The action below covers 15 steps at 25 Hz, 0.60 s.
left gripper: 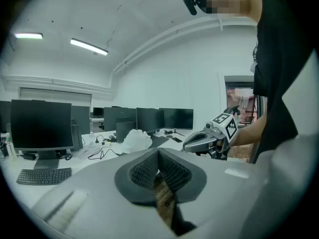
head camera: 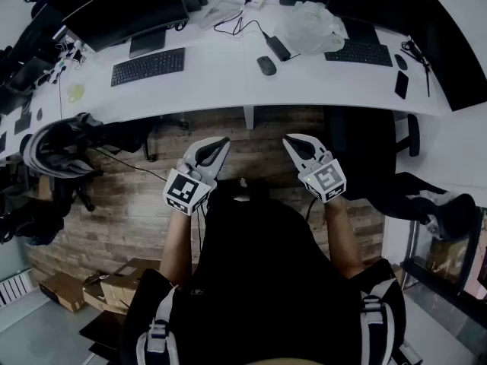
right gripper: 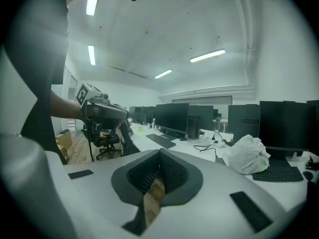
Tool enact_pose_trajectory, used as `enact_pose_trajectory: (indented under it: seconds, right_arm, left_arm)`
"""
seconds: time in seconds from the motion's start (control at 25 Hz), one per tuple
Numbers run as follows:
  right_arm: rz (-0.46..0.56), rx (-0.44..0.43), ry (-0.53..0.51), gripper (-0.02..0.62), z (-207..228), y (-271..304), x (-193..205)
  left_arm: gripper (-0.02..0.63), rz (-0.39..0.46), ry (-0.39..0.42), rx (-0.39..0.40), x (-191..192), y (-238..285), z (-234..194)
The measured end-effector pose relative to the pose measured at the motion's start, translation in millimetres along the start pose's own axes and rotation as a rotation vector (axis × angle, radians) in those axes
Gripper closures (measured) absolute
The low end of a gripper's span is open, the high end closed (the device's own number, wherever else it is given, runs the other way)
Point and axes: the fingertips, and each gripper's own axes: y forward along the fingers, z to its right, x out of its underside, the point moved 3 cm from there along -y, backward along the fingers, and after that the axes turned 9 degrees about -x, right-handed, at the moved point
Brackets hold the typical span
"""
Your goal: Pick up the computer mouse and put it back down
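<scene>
left gripper and right gripper hang before the body, jaws closed on nothing. mouse sits on the tabletop, well ahead. pickup seems not begun; next, reach out and open one.

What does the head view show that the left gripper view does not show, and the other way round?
Only the head view: the cardboard boxes on the floor and the left gripper from outside. Only the left gripper view: the ceiling lights and its own shut, empty jaws. Both: the right gripper, the white bag and a keyboard.
</scene>
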Motion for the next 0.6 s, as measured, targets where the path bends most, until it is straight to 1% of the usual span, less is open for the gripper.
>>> enact_pose_trajectory:
  seconds: [0.2,0.4,0.6]
  right_arm:
    - [0.005,0.010,-0.008,0.594,4,-3,0]
    - [-0.014,0.046,-0.016,0.594,11,-4,3]
    - [-0.015,0.046,-0.015,0.594,13,-6,6]
  left_arm:
    - [0.609,-0.002,0.008,-0.004,0,3,4]
    - [0.609,-0.014,0.021,-0.023,-2,8,7]
    - [0.609,-0.010,0.029,-0.026,-3,10,12]
